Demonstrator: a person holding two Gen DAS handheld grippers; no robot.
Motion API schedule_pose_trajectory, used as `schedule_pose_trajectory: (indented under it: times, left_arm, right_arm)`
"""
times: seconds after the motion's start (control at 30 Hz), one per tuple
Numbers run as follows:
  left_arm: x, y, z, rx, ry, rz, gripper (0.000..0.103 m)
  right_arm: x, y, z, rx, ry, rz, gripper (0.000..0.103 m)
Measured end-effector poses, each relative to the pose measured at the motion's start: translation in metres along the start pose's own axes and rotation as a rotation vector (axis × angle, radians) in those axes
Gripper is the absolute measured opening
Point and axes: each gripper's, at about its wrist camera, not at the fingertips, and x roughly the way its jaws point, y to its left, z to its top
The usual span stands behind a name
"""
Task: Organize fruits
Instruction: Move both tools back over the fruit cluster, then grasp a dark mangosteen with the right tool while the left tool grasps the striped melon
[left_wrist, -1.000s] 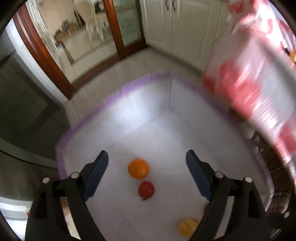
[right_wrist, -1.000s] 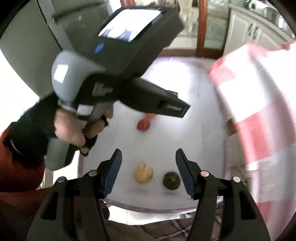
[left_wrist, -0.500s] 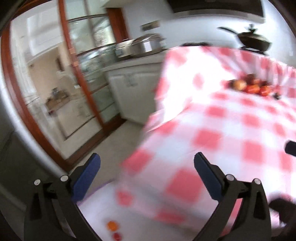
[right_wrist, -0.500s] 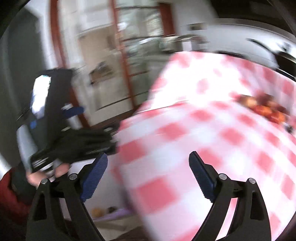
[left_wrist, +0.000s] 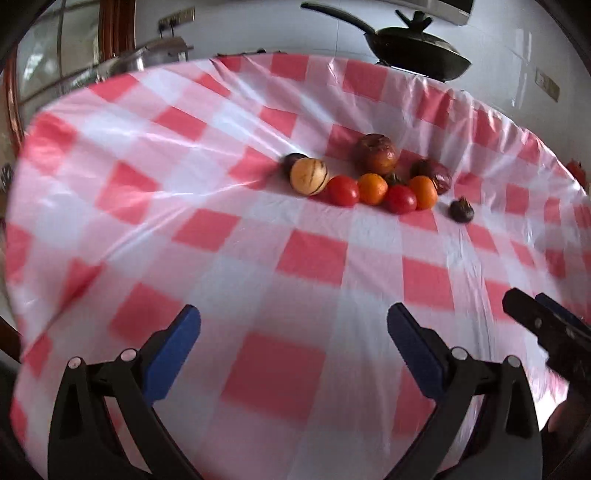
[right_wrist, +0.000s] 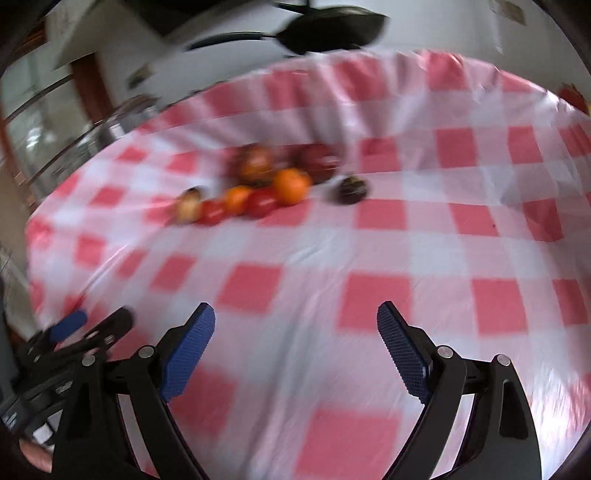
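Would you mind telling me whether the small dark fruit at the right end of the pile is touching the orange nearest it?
Apart. The left wrist view shows bare tablecloth between the small dark fruit and the nearest orange.

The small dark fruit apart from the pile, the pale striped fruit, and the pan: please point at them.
small dark fruit (left_wrist: 461, 211), left wrist view, on its middle.
pale striped fruit (left_wrist: 308, 175), left wrist view, on its front face.
pan (left_wrist: 421, 53), left wrist view, on its bowl.

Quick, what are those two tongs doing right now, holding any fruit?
Left tongs: open, holding nothing.
Right tongs: open, holding nothing.
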Motion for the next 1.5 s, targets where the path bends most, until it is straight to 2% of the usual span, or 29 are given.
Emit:
schedule_pose_trajectory:
  times: [0.1, 0.17, 0.23, 0.33, 0.5, 0.63, 0.67, 0.7, 0.8, 0.93, 1.1, 1.23, 1.3, 1.4, 1.5]
  left_arm:
    - [0.022, 0.008, 0.01, -0.055, 0.021, -0.026, 0.101]
    - [0.031, 0.02, 0.011, -0.122, 0.055, -0.078, 0.101]
    - [0.03, 0.03, 0.008, -0.17, 0.036, -0.129, 0.101]
    - [0.026, 0.036, 0.005, -0.186, 0.01, -0.156, 0.101]
    - [0.021, 0.032, 0.004, -0.164, -0.029, -0.143, 0.101]
    - [0.018, 0.031, 0.004, -0.16, -0.045, -0.127, 0.101]
    - [0.018, 0.032, 0.004, -0.161, -0.045, -0.126, 0.101]
    - [0.018, 0.032, 0.004, -0.162, -0.046, -0.125, 0.101]
    - [0.018, 0.031, 0.003, -0.159, -0.047, -0.123, 0.101]
    - [0.017, 0.03, 0.003, -0.148, -0.044, -0.121, 0.101]
    - [0.018, 0.033, 0.001, -0.156, -0.02, -0.123, 0.101]
    - [0.02, 0.032, 0.002, -0.162, 0.0, -0.104, 0.101]
    - [0.03, 0.028, 0.007, -0.156, 0.037, -0.083, 0.101]
    - [0.047, 0.014, 0.024, -0.094, 0.042, 0.0, 0.101]
    - [0.073, -0.009, 0.047, 0.041, 0.062, 0.11, 0.099]
  right_arm:
    - [0.029, -0.023, 0.024, 0.031, 0.022, -0.037, 0.087]
    - [0.048, -0.035, 0.04, 0.035, 0.038, -0.059, 0.087]
    - [0.058, -0.038, 0.054, 0.036, 0.058, -0.067, 0.087]
    - [0.08, -0.04, 0.076, 0.024, 0.07, -0.08, 0.086]
    - [0.12, -0.035, 0.103, -0.032, 0.115, -0.128, 0.074]
    - [0.136, -0.025, 0.108, -0.108, 0.136, -0.175, 0.061]
    - [0.135, -0.023, 0.107, -0.125, 0.133, -0.184, 0.048]
    - [0.134, -0.022, 0.106, -0.127, 0.127, -0.182, 0.041]
    - [0.119, -0.028, 0.095, -0.081, 0.103, -0.174, 0.041]
    - [0.087, -0.041, 0.075, 0.058, 0.041, -0.065, 0.041]
    - [0.068, -0.052, 0.061, 0.159, -0.055, -0.042, 0.041]
    - [0.064, -0.068, 0.057, 0.236, -0.084, 0.001, 0.041]
    - [0.062, -0.07, 0.06, 0.246, -0.093, 0.009, 0.041]
    - [0.066, -0.069, 0.063, 0.24, -0.078, 0.02, 0.041]
    - [0.068, -0.066, 0.065, 0.241, -0.083, 0.029, 0.041]
